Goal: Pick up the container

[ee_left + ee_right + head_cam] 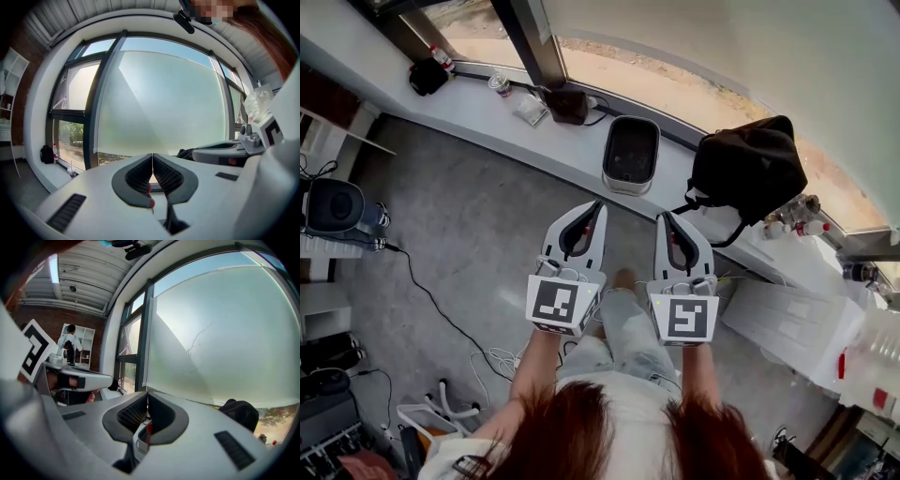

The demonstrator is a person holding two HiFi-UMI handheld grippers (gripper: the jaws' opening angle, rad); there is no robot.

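Observation:
The container is a grey rectangular bin with a dark inside, standing on the white window sill. In the head view both grippers are held side by side above the floor, pointing at the sill just short of the bin. My left gripper is shut and holds nothing; its pads meet in the left gripper view. My right gripper is also shut and empty, with its jaws closed in the right gripper view. Each gripper appears in the other's view, the right gripper and the left gripper.
A black bag lies on the sill right of the bin. A cup, a dark box and small bottles also stand on the sill. Cables trail over the grey floor at the left.

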